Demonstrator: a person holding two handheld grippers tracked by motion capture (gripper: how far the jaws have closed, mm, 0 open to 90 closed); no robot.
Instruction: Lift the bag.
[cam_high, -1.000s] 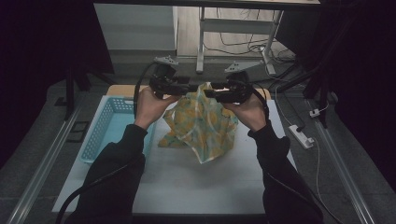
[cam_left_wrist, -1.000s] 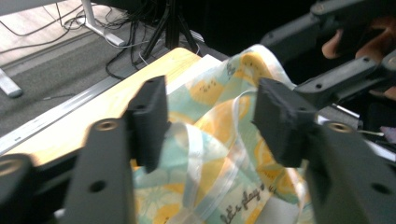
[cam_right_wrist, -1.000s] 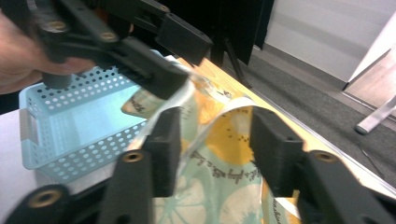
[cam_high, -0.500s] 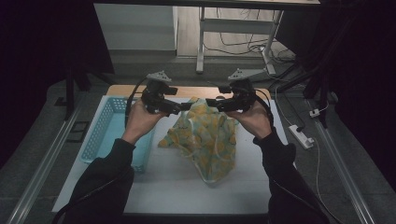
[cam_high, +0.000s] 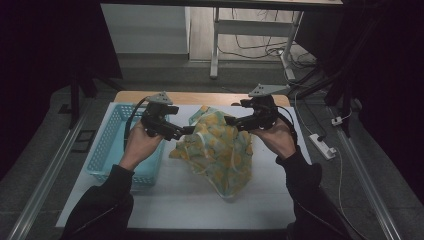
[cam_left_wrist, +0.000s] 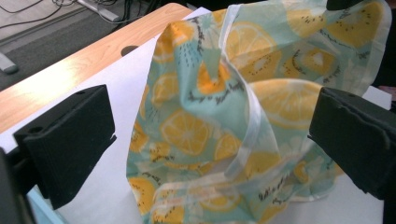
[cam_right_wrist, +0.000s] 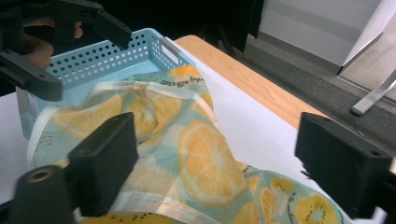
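High view: a lemon-print cloth bag (cam_high: 220, 145) lies rumpled near the middle of the white table (cam_high: 170, 200), just right of a light blue basket (cam_high: 107, 150). Two hands each hold a hand-held gripper at the bag's far edge. Left hand-held gripper (cam_high: 187, 130) sits at the bag's left side, right hand-held gripper (cam_high: 231, 121) at its right. Both gripper views show the black jaws spread wide with the bag's fabric between them, neither pair clamped on it.
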